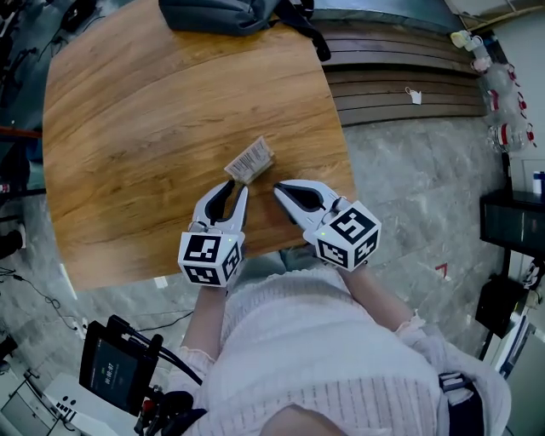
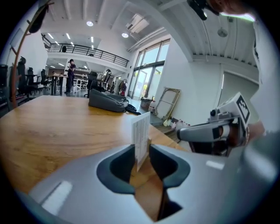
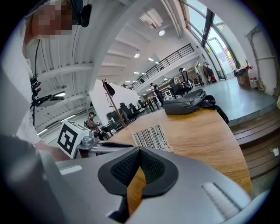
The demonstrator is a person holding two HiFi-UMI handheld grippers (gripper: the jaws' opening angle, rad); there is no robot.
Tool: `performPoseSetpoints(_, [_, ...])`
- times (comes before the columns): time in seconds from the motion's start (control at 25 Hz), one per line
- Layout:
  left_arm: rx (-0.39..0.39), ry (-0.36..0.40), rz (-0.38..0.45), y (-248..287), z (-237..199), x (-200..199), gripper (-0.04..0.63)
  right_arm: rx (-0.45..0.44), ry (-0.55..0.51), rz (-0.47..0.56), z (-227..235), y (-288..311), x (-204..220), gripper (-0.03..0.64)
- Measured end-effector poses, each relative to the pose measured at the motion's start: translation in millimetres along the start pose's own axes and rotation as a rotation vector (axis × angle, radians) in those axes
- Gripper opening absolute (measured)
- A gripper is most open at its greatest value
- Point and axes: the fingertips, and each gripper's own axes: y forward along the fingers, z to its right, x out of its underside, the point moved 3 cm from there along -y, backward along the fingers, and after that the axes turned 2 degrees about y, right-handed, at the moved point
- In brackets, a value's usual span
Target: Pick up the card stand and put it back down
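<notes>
The card stand is a small upright card printed with lines, standing on the wooden table near its front edge. My left gripper reaches it from the near side. In the left gripper view the card stands edge-on between the dark pads, with a gap on the right side; my left gripper is open around it. My right gripper lies just right of the stand, shut with nothing in it. In the right gripper view the card's face shows beyond the right gripper's touching pads.
A dark bag lies at the table's far edge. Wooden steps run along the right of the table, above a grey stone floor. The table's front edge is right under both grippers. A device with a screen stands on the floor at lower left.
</notes>
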Motion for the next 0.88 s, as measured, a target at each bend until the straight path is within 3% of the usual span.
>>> performPoseSetpoints(0.2, [-0.019, 0.024, -0.057, 4, -6, 13, 0.193, -0.002, 0.031, -0.011, -5, -2, 8, -0.003])
performPoseSetpoints(0.4, [0.009, 0.107, -0.102, 8, -2, 18, 0.283, 0.005, 0.068, -0.016, -14, -9, 15, -0.005])
performPoseSetpoints(0.56, [0.037, 0.173, -0.118, 14, 3, 16, 0.301, 0.008, 0.084, -0.026, -19, -10, 20, -0.005])
performPoseSetpoints(0.88, [0.104, 0.218, -0.152, 70, -4, 30, 0.302, 0.029, 0.125, -0.043, 20, 0, 36, -0.005])
